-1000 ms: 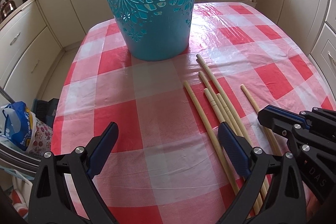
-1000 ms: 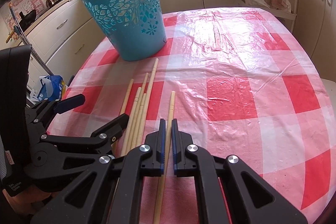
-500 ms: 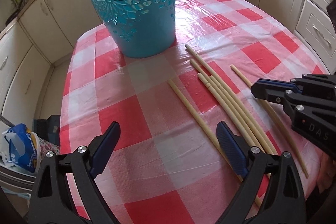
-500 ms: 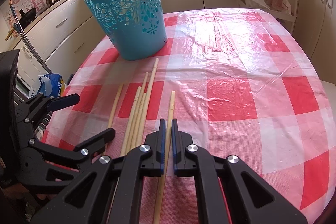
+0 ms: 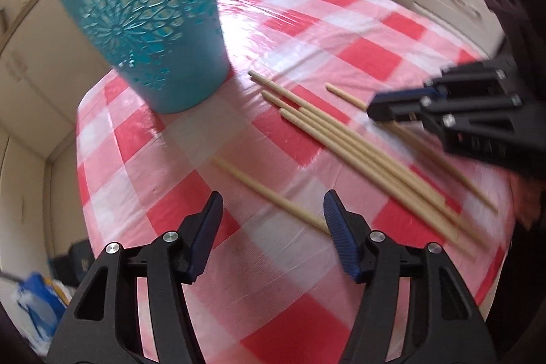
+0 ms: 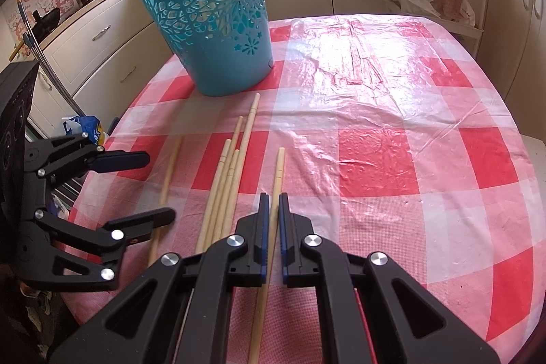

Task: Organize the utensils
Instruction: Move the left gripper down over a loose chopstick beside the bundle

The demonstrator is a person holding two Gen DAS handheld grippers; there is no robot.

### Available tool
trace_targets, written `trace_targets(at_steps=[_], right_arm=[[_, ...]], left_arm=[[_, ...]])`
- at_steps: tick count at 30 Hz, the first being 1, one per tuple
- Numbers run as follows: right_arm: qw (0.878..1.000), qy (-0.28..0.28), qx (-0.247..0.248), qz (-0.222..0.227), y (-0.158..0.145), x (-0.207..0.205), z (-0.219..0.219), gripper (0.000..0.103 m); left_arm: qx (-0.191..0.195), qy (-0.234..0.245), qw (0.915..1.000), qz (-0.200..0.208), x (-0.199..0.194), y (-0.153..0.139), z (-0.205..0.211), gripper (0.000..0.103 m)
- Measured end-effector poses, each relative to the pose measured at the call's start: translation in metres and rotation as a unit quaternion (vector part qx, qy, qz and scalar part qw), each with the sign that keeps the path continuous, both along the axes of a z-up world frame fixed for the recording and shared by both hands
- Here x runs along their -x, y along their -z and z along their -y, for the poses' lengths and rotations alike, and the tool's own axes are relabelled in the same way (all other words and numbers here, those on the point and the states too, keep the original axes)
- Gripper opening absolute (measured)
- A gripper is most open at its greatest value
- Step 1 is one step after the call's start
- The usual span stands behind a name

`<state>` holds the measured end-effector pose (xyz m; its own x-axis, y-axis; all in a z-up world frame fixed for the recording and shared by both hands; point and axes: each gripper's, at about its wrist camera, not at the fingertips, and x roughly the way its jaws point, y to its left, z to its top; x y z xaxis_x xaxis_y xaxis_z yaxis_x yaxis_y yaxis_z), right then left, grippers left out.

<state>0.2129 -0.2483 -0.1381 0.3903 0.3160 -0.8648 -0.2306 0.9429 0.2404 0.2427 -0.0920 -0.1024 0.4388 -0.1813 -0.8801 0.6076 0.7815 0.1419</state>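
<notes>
Chopsticks: six on the desk (image 6: 426, 142), all lying flat w/ tips toward the basket (image 6: 211, 19). Four bunched (image 6: 225, 190), one loner left of them (image 6: 169, 173), one on the right (image 6: 277, 179). They look light, stiff, thin wood, prob. slick on the plastic check cloth, so I expect them to roll or skid if nudged. Best hold, I'd say: mid-length or a bit toward the thick end, pads square across the stick.

Right tongs (image 6: 272, 227) are pressed together on the right-hand stick, pinching it near its middle. Left tongs (image 5: 273, 220) are half spread and have just been closing in; the loner (image 5: 269, 197) runs into the gap, against the right pad as far as I can tell, but isn't clamped yet.

Basket: teal, cut-out flower walls, upright just beyond the stick tips. Can't see inside from either cam.
</notes>
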Motion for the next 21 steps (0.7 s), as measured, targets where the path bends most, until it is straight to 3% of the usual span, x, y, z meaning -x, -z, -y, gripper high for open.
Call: trace_targets(at_steps=[4,6,8,12,17,21], right_arm=[[1.0,0.0,-0.001,0.0,0.0,0.0,0.0,0.006],[1.0,0.0,0.0,0.0,0.0,0.0,0.0,0.006],[1.0,0.0,0.0,0.0,0.0,0.0,0.0,0.006],[1.0,0.0,-0.002,-0.001,0.0,0.0,0.0,0.006],[1.0,0.0,-0.002,-0.001,0.0,0.0,0.0,0.007],[1.0,-0.001,-0.001,-0.001,0.0,0.0,0.0,0.007]], left_arm=[[-0.051,0.077,0.9954,-0.024,0.0,-0.004,-0.007,0.058],[-0.063,0.077,0.9946,-0.032,-0.005,-0.005,-0.015,0.058],[-0.059,0.045,0.9965,-0.038,-0.012,-0.005,-0.025,0.059],[-0.004,-0.041,0.9982,-0.044,-0.02,-0.006,-0.05,0.059],[0.063,-0.117,0.9898,-0.053,-0.01,-0.009,-0.071,0.059],[0.073,-0.145,0.9853,-0.053,-0.008,-0.001,-0.067,0.059]])
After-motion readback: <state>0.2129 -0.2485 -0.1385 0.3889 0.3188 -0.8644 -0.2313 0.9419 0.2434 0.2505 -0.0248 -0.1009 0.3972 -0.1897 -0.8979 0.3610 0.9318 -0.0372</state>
